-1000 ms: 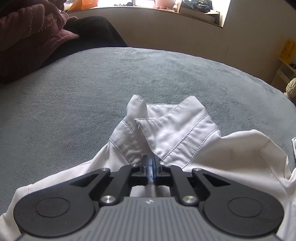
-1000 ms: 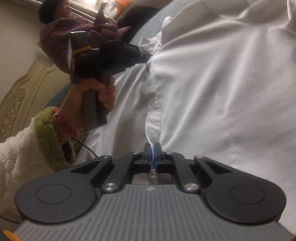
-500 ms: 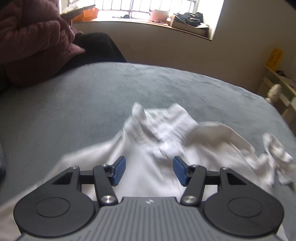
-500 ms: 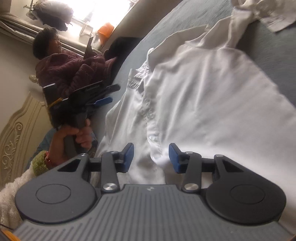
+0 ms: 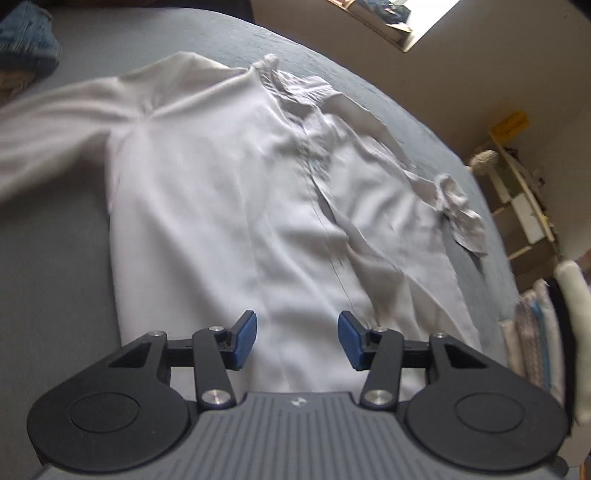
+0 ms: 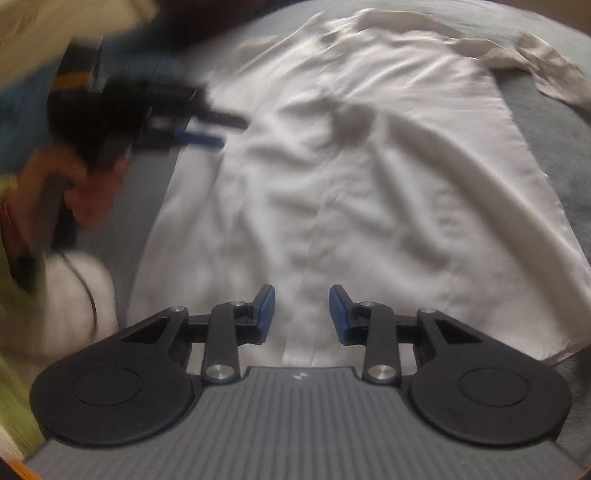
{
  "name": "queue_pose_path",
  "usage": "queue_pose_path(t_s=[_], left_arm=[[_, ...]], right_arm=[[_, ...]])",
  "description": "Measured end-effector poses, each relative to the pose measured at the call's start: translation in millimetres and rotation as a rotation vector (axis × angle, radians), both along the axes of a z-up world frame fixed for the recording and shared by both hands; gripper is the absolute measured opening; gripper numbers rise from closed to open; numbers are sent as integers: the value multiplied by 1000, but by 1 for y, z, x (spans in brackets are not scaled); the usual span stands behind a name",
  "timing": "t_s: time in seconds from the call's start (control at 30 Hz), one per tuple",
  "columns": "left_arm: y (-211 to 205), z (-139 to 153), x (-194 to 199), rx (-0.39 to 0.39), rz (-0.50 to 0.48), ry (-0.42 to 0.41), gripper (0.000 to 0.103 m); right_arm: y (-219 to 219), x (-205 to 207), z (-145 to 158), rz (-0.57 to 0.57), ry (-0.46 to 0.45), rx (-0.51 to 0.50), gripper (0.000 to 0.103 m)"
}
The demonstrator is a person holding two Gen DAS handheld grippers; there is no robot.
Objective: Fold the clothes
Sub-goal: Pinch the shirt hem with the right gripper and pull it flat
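Note:
A white button-up shirt (image 5: 258, 206) lies spread front-up on the grey bed, collar (image 5: 291, 85) at the far end, one sleeve stretched left and a crumpled cuff (image 5: 458, 206) at the right. My left gripper (image 5: 297, 341) hangs open above the shirt's lower part, nothing between its blue pads. In the right wrist view the same shirt (image 6: 369, 177) fills the frame. My right gripper (image 6: 301, 310) is open over the button placket near the hem. The left gripper (image 6: 177, 122), blurred, shows there at the shirt's left edge, held by a hand (image 6: 92, 192).
Grey bed cover (image 5: 51, 295) surrounds the shirt. Blue denim (image 5: 26, 40) lies at the bed's far left corner. Shelving (image 5: 517, 192) and stacked folded textiles (image 5: 535, 332) stand off the bed's right side. A window ledge (image 5: 380, 22) with clutter is behind.
Both grippers were shut on the shirt's placket a second ago, then opened and let go. Both have since pulled back and swung, so the whole shirt now lies spread in view.

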State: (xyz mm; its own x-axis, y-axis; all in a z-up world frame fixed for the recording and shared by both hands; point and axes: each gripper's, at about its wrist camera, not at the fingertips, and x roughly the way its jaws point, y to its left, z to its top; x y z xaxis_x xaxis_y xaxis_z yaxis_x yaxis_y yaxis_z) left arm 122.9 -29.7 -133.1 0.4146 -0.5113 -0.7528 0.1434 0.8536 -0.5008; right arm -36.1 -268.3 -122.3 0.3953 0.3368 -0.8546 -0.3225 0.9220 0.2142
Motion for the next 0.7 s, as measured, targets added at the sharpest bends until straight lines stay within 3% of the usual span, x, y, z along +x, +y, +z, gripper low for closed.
queue_pose_path(t_s=[0.13, 0.33, 0.53, 0.7], left_arm=[[-7, -2, -26, 46, -71, -44, 49], [-24, -13, -45, 82, -167, -89, 48], [-28, -22, -53, 61, -213, -132, 48], [-26, -27, -58, 58, -250, -168, 48]], right_arm=[[32, -14, -8, 105, 7, -126, 28], [51, 4, -33, 131, 61, -278, 15], [50, 6, -35, 101, 122, -300, 0], [49, 2, -25, 76, 154, -308, 0]])
